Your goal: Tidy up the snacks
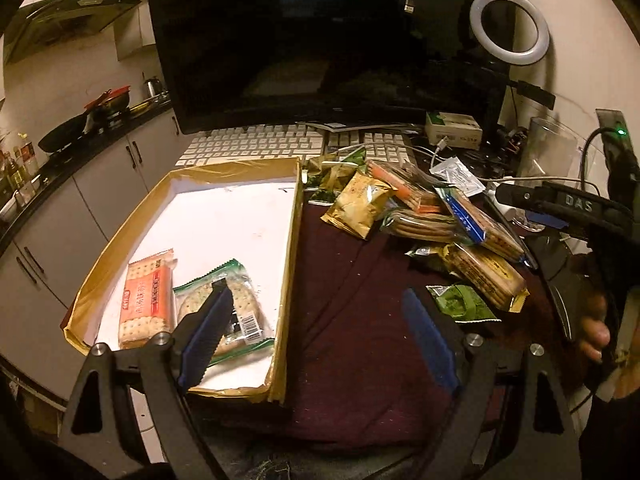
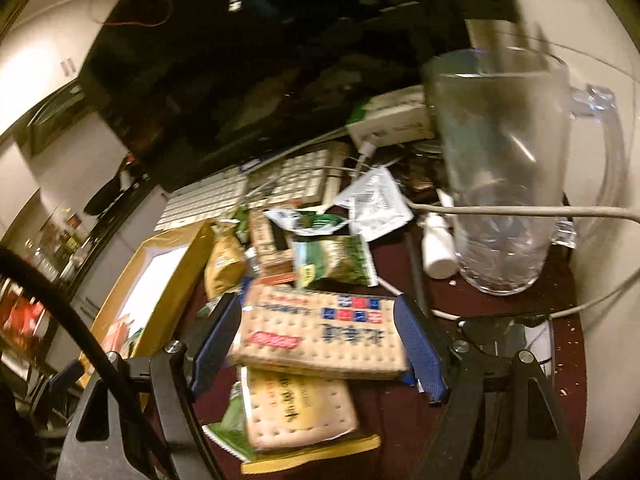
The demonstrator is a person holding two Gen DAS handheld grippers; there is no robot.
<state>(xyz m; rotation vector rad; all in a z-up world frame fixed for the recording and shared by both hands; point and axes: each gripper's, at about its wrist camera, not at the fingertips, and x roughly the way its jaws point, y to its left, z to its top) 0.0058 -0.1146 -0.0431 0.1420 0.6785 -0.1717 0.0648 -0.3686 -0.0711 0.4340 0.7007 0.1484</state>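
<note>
On a round table covered with a dark maroon cloth (image 1: 352,280), a shallow cardboard box with a white floor and tan taped walls (image 1: 294,264) sits along the table's left edge. Two packets lie at the near end of the box, just beside each other: an orange-labelled cracker packet (image 1: 146,300) and a green-edged clear packet of crackers (image 1: 240,308).

The left gripper (image 1: 316,308) stands open and empty, its left blue finger above the box's near end and its right one above bare cloth.

A loose heap of snack packets (image 1: 424,216) lies on the cloth right of the box, toward the table's far edge, in front of a white keyboard (image 1: 256,142) and a dark monitor (image 1: 320,40). A clear glass mug (image 2: 500,168) stands near the right edge.

The right gripper (image 2: 316,328) is spread wide either side of a blue-and-red printed cracker packet (image 2: 320,332) atop the heap; whether its blue pads (image 2: 416,344) touch the packet cannot be told. A yellow-labelled cracker packet (image 2: 296,412) lies just nearer, partly beneath it.
</note>
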